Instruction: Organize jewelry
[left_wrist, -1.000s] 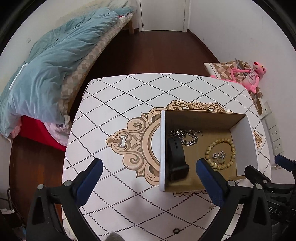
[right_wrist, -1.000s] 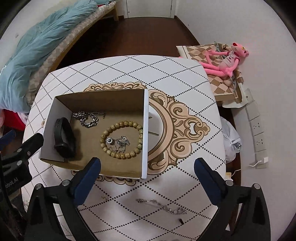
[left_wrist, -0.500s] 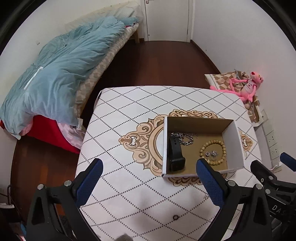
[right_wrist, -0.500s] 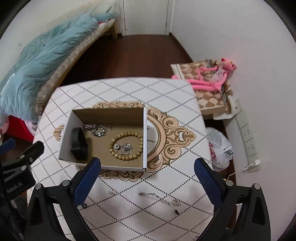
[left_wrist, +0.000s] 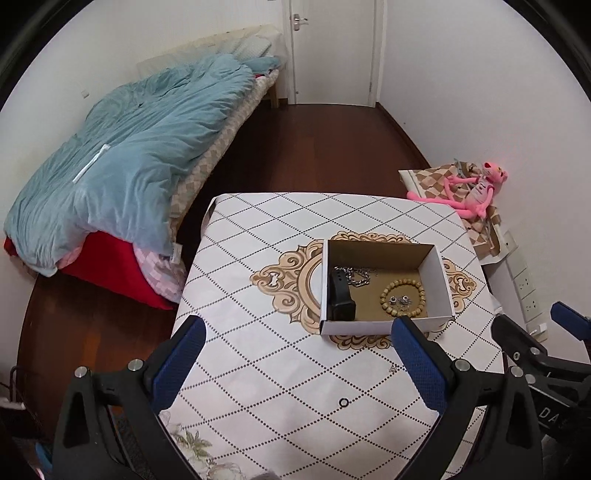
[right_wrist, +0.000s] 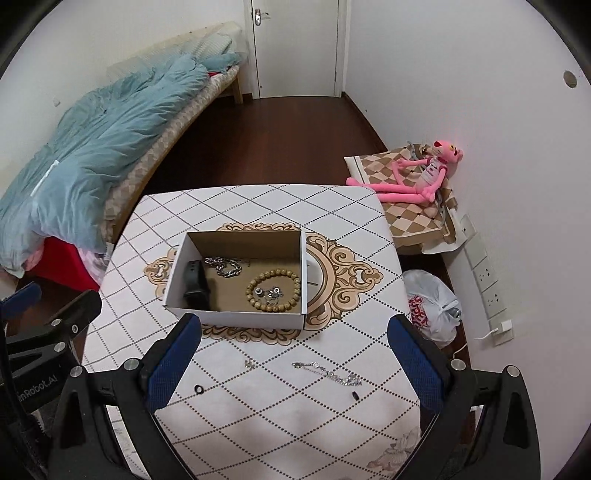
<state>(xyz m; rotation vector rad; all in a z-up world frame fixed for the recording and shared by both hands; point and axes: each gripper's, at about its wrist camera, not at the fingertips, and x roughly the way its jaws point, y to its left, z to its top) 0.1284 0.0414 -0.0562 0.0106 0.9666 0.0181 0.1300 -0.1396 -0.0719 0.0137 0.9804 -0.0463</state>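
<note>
- The left gripper (left_wrist: 295, 363) hangs high, its jaws spread wide with nothing between the blue pads (left_wrist: 178, 358).
- The right gripper (right_wrist: 295, 360) hangs equally high, jaws wide apart and empty, blue pads (right_wrist: 415, 360) facing inward.
- Each gripper shows at the edge of the other's view: the two sit side by side, near each other but apart.

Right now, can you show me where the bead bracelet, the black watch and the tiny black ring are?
bead bracelet (right_wrist: 273, 291): right wrist view, on its near beads.
black watch (right_wrist: 196, 286): right wrist view, mid strap.
tiny black ring (right_wrist: 198, 389): right wrist view, on its rim.
</note>
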